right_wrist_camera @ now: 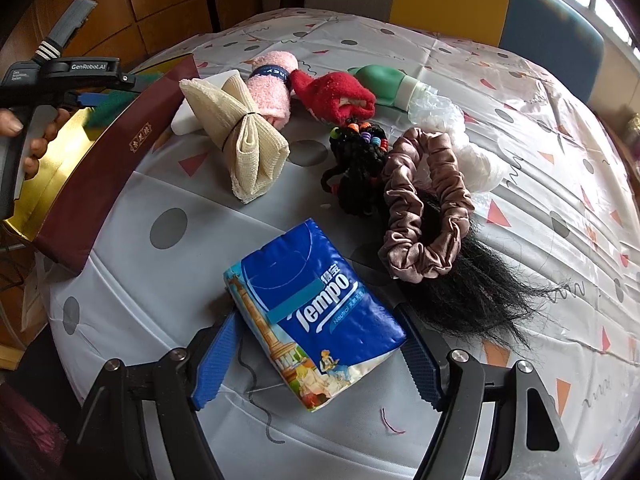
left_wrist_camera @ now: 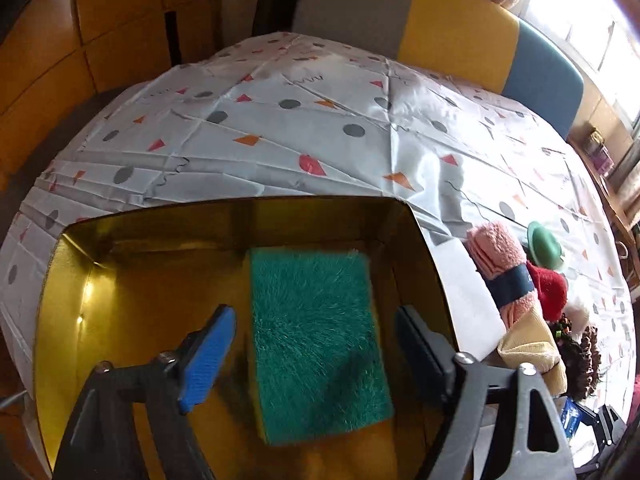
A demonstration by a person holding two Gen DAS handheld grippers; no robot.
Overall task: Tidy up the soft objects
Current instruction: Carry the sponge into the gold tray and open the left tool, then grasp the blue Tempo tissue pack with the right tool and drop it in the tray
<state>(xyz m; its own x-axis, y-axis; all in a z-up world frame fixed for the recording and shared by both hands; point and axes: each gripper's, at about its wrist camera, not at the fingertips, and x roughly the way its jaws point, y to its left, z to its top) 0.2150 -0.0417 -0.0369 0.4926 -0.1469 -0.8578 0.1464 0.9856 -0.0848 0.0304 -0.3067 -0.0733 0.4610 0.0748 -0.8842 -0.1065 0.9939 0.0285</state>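
Observation:
A green-topped yellow sponge [left_wrist_camera: 316,336] lies flat on the floor of a gold-lined box [left_wrist_camera: 132,280]. My left gripper [left_wrist_camera: 314,312] hangs open over it, a blue pad on each side with a gap to the sponge. In the right wrist view a blue Tempo tissue pack [right_wrist_camera: 316,304] lies on the tablecloth, and my right gripper [right_wrist_camera: 320,312] is shut on it, pads against its two sides. Behind it lie a cream cloth bundle [right_wrist_camera: 244,136], a pink towel roll [right_wrist_camera: 272,84], a red sock [right_wrist_camera: 336,92], beaded black hair ties [right_wrist_camera: 360,160] and a dusky pink scrunchie [right_wrist_camera: 424,208].
The box's maroon outer wall [right_wrist_camera: 116,152] stands at the left of the round table [right_wrist_camera: 168,300]. A hand [right_wrist_camera: 40,140] holds the left tool above it. Black hair [right_wrist_camera: 472,292], a white fluffy item [right_wrist_camera: 476,160] and a green object [right_wrist_camera: 380,80] lie to the right. A yellow and blue chair back [left_wrist_camera: 460,28] stands behind.

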